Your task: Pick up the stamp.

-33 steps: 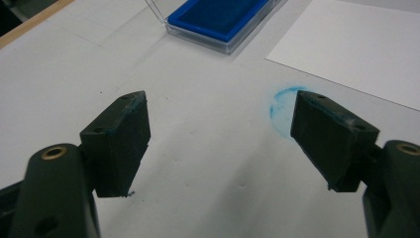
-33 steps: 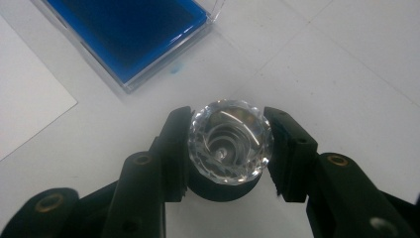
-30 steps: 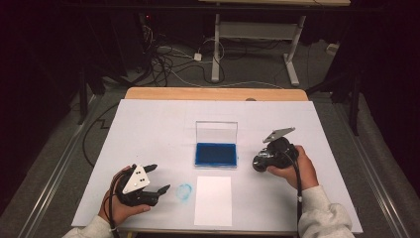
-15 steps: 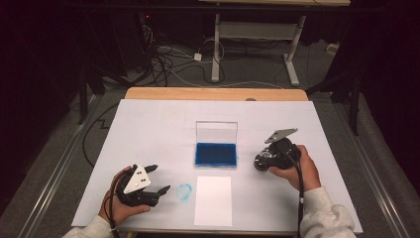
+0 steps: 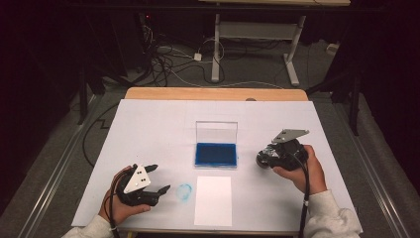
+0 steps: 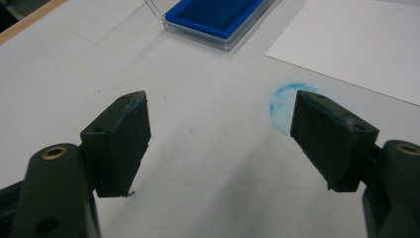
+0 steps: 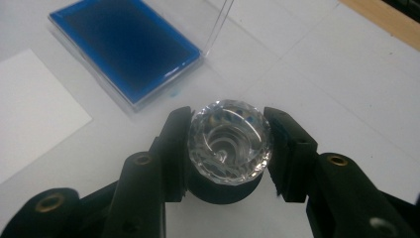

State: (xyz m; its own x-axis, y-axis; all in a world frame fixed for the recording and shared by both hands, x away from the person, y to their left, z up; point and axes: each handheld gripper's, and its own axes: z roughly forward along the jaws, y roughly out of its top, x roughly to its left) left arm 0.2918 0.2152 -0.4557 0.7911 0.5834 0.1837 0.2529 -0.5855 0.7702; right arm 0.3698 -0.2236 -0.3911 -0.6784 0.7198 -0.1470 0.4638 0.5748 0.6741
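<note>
High view: a person works at a white-covered bench, a gripper in each hand; the left gripper lies low near the front left edge, its fingers apart with nothing between them; just to its right sits a faint blue ring mark, and beside that a blank sheet of paper; behind the paper stands an open blue ink pad with its clear lid upright; the right gripper, to the right of the pad, holds a dark-based stamp just beside the pad's right edge.

Left gripper view: the two black fingers stand wide apart over the bare bench; the blue ring mark lies just beyond the right-hand finger; the ink pad and a corner of the paper show farther off.

Right gripper view: the fingers are clamped on the stamp, pressing on both sides of its faceted clear knob, the black base below it; the ink pad lies beyond to the left, the paper at the left edge.
</note>
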